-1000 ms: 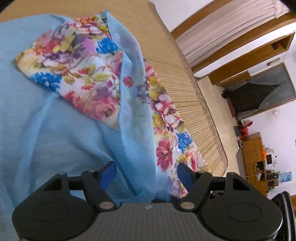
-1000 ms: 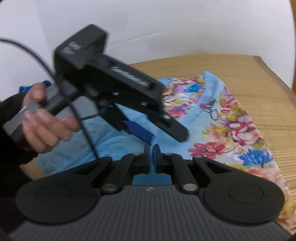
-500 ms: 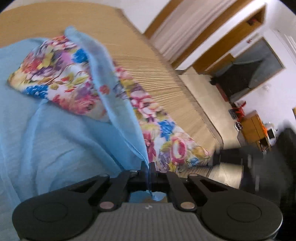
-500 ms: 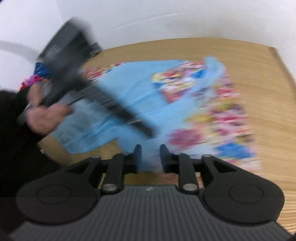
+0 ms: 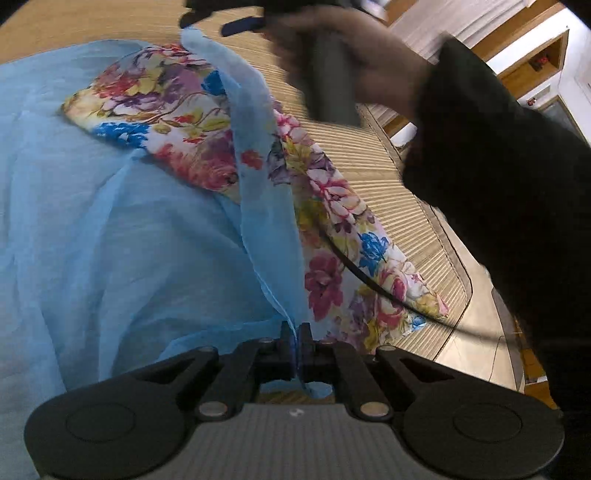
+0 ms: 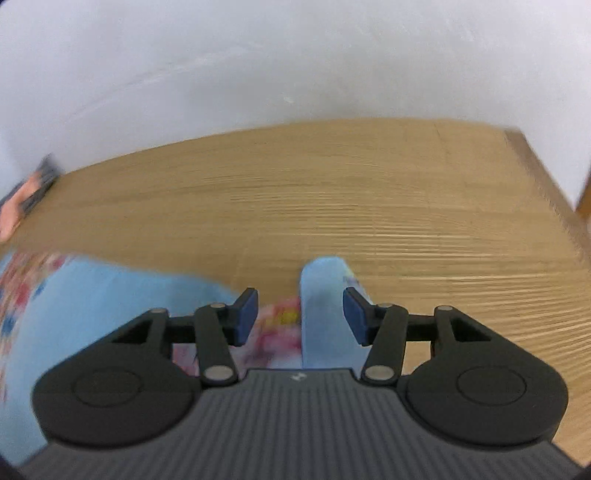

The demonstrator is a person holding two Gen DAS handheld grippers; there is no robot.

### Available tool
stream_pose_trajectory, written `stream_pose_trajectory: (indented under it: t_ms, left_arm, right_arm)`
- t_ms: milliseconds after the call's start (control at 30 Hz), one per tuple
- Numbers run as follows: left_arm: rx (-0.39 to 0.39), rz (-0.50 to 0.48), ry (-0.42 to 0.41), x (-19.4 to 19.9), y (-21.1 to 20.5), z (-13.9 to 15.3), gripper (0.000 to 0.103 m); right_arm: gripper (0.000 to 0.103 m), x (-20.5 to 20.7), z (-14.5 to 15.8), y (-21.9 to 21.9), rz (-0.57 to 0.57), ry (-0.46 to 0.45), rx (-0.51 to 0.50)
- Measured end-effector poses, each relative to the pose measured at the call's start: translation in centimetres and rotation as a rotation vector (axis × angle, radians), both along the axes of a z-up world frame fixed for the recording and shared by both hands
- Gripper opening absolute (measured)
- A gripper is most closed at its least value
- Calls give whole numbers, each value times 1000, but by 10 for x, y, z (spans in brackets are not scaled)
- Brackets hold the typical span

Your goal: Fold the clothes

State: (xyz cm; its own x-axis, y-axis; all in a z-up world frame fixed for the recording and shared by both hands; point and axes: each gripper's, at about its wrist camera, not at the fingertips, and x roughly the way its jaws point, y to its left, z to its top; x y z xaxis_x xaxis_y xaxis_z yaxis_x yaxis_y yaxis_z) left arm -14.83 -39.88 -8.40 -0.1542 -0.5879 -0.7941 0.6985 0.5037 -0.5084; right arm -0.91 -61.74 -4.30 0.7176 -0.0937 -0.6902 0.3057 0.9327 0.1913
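Observation:
A light blue garment with a floral lining [image 5: 122,229] lies spread on a bamboo mat [image 5: 373,173]. My left gripper [image 5: 295,341] is shut on a raised blue fold of the garment near its front edge. The fold runs up to its far tip [image 5: 199,40], where my right gripper [image 5: 243,26] hovers, held in a hand. In the right wrist view my right gripper [image 6: 300,314] is open with the blue fold tip [image 6: 325,306] between its pads, not pinched. Floral cloth [image 6: 273,332] shows under it.
The mat [image 6: 369,206] runs back to a white wall [image 6: 295,66]. Its right edge [image 6: 546,184] drops to the floor. A dark sleeve and cable [image 5: 498,184] cross the right side of the left wrist view. Something colourful [image 6: 22,199] lies at the mat's far left.
My left gripper closed on the blue fold and holds it. My right gripper opened and moved across to the far tip of the fold.

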Motion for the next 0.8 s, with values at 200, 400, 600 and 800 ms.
stream_pose_trajectory:
  t_ms: [200, 400, 600, 800]
  left_arm:
    - [-1, -16, 6, -11, 8, -8, 3]
    - [-10, 10, -30, -10, 16, -6, 3]
    - [-50, -4, -65, -17, 30, 9, 3]
    - [-90, 65, -111, -11, 64, 33, 3]
  right_arm:
    - [54, 42, -31, -5, -61, 55, -105]
    - [3, 31, -26, -18, -71, 8, -43]
    - [3, -1, 0, -42, -115, -138, 94]
    - [3, -24, 43, -37, -69, -250, 155]
